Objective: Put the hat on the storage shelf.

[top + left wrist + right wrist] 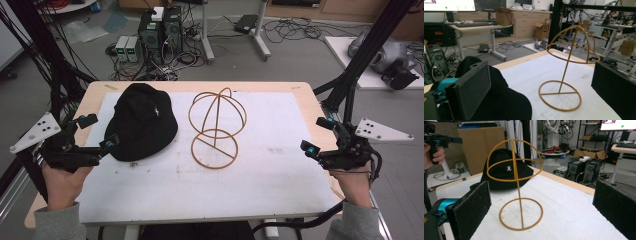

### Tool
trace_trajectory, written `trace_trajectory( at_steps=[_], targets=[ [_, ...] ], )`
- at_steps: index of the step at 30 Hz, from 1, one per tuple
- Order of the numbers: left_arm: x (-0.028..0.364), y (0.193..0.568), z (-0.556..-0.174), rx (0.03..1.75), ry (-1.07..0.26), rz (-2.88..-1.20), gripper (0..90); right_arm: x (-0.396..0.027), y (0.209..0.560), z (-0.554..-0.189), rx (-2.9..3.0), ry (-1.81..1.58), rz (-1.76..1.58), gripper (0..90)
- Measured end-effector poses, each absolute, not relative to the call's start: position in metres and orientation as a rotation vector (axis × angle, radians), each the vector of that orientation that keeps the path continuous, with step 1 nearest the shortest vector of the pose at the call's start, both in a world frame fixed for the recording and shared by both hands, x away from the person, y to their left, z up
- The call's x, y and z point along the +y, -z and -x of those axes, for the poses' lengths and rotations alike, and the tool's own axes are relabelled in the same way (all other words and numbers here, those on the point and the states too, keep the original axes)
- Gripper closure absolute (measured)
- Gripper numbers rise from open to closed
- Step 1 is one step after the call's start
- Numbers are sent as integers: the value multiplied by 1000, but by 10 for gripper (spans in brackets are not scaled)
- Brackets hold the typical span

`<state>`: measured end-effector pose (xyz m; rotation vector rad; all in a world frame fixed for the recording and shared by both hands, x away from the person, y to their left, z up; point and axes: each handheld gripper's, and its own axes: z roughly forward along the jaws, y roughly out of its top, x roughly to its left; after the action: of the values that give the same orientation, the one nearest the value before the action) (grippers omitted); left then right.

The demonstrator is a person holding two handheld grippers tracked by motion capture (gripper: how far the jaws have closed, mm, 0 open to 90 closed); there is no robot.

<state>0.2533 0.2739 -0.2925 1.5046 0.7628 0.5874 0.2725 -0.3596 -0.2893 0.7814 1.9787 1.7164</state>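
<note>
A black bucket hat [142,122] lies flat on the left part of the white mat [280,170]. Just to its right, an upright golden wire hat stand [216,130] has a round base ring and a domed top. My left gripper [102,131] is open at the hat's left brim, one jaw over the fabric, holding nothing. My right gripper [315,135] hangs open at the mat's right edge, far from the stand. In the left gripper view the hat [504,105] lies low by the left jaw, the stand [567,65] ahead. In the right gripper view the stand [517,182] rises before the hat [499,180].
The mat covers a wooden table [200,86]. Desktop computers [150,35] and tangled cables sit on the floor past the far edge. Black frame struts [360,60] slant up on both sides of the table. Bare mat stretches between the stand and my right gripper.
</note>
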Motion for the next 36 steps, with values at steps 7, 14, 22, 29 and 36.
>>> trace_trajectory(
  at_steps=[7,14,22,29,36],
  targets=[
    [275,288,-256,748,-592,-1510,26,-357,290,-273,1989,-1709,-776,8],
    [271,290,-265,747,-584,-1516,26,-355,292,-275,1997,-1710,-790,8],
    [276,289,-288,757,-596,-1552,26,-352,290,-273,2002,-1703,-779,8],
    [282,285,-308,823,-601,-1572,26,-353,290,-272,2007,-1701,-782,8],
    [282,283,-331,898,-592,-1577,26,-353,290,-272,2011,-1705,-781,8]
  ],
)
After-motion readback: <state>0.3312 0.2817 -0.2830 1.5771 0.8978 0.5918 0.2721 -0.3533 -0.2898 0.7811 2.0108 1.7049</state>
